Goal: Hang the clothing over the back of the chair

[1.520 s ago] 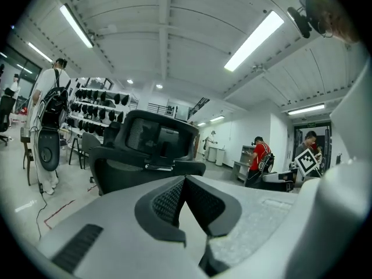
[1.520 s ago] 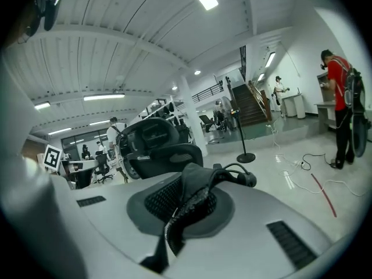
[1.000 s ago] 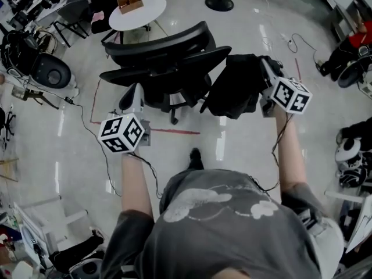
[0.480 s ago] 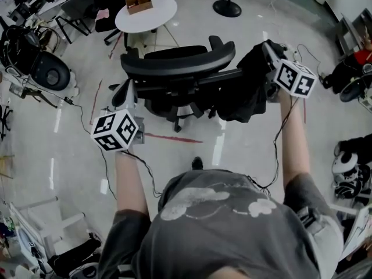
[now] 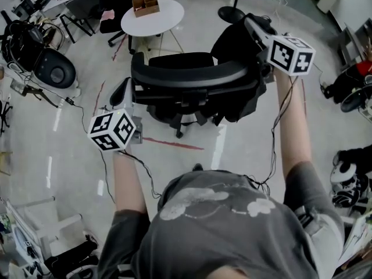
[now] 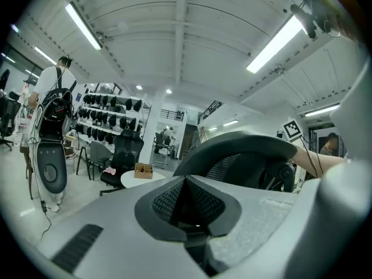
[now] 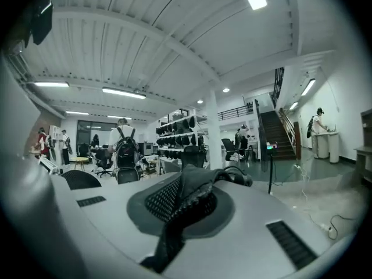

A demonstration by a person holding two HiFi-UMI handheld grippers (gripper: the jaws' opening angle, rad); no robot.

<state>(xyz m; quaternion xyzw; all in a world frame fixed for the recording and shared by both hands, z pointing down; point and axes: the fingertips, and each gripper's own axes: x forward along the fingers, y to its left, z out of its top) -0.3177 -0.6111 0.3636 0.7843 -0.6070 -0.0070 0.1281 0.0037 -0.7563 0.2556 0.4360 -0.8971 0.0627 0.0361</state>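
Note:
The black office chair's curved back (image 5: 192, 77) stands just ahead of me; the same chair back (image 6: 244, 150) shows beyond the left jaws. My right gripper (image 5: 251, 23) is raised past the back's right end and is shut on the black clothing (image 5: 232, 39). The garment hangs down behind the right side of the chair. In the right gripper view the clothing (image 7: 197, 182) is pinched between the pads of the right gripper (image 7: 181, 197) and trails toward the camera. My left gripper (image 5: 124, 90) is at the chair's left side, lower down. The left gripper (image 6: 185, 182) has its jaws together with nothing in them.
A round white table (image 5: 152, 15) with a wooden box (image 5: 145, 3) stands beyond the chair, and a stand's black base (image 5: 232, 13) sits to its right. Red tape (image 5: 174, 143) and cables cross the floor. Equipment (image 5: 52, 71) crowds the left. A person with a backpack (image 7: 125, 150) stands far off.
My right gripper has lifted the clothing up and forward, from beside the chair seat to above the right end of the chair back. The left gripper has shifted slightly left.

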